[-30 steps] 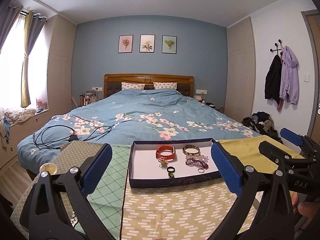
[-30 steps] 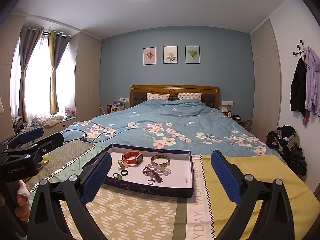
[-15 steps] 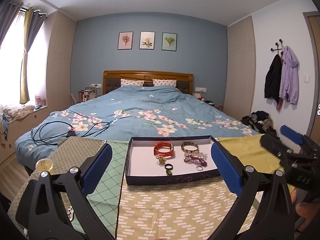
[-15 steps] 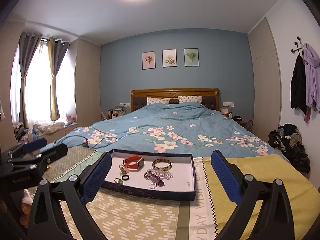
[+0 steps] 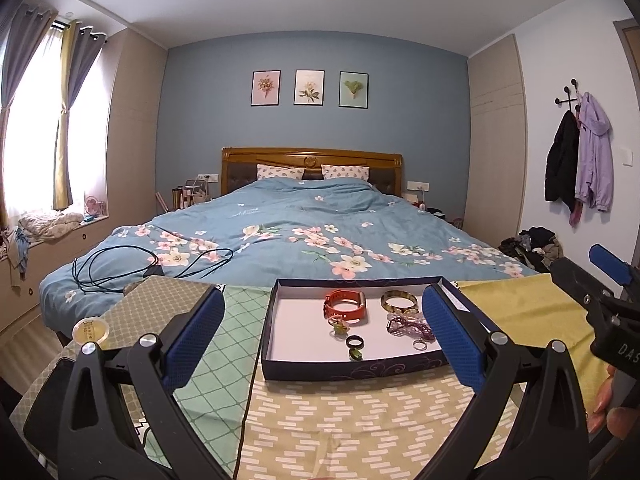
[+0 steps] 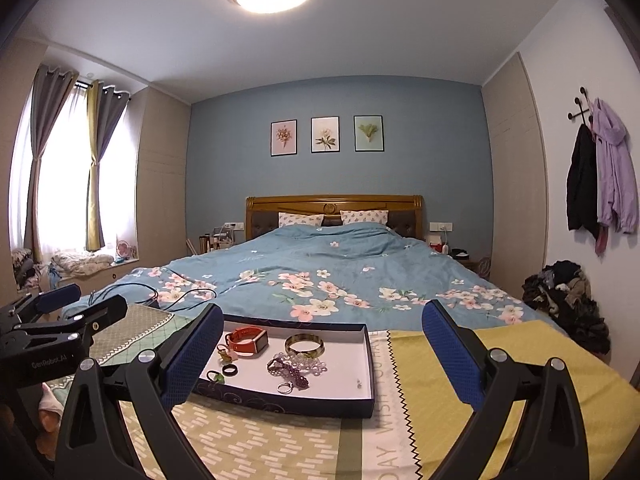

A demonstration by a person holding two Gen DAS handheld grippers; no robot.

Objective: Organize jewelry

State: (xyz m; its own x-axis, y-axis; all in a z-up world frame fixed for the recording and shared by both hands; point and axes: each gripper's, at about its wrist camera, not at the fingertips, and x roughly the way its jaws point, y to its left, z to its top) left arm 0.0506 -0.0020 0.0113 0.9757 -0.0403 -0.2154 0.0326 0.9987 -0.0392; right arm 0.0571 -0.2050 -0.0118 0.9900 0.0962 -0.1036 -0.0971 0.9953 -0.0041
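Left wrist view: the left gripper point(image 5: 322, 334) is spread wide and empty, its blue pads point(image 5: 192, 340) textured like fine mesh on matte black plastic arms. Between and just beyond the pads sits a shallow rectangular jewelry tray point(image 5: 352, 370) with dark navy walls bearing a scroll pattern and a white floor. Inside, toward the far side, lies an orange watch point(image 5: 345, 305) with a rubbery strap curled in a loop; nearer the right pad are a glossy gold bangle point(image 5: 399, 301) and a tangled purple bead bracelet point(image 5: 408, 326). Closer lie a plain black ring point(image 5: 355, 340), a green-stone ring point(image 5: 355, 355) and a thin silver ring point(image 5: 419, 345). The tray rests on an olive cloth point(image 5: 352, 420) printed with pale dashes. Left of the left pad stands a small round lidded jar point(image 5: 90, 330). The right gripper point(image 5: 608, 276) shows at the right edge.

Right wrist view: the right gripper point(image 6: 322, 350) likewise gapes open, holding nothing. The tray point(image 6: 308, 400) lies ahead, closer to its left pad, which covers one corner. Beneath the right pad spreads a yellow cloth point(image 6: 520, 360) with a zigzag border. The left gripper point(image 6: 60, 308) appears at far left.
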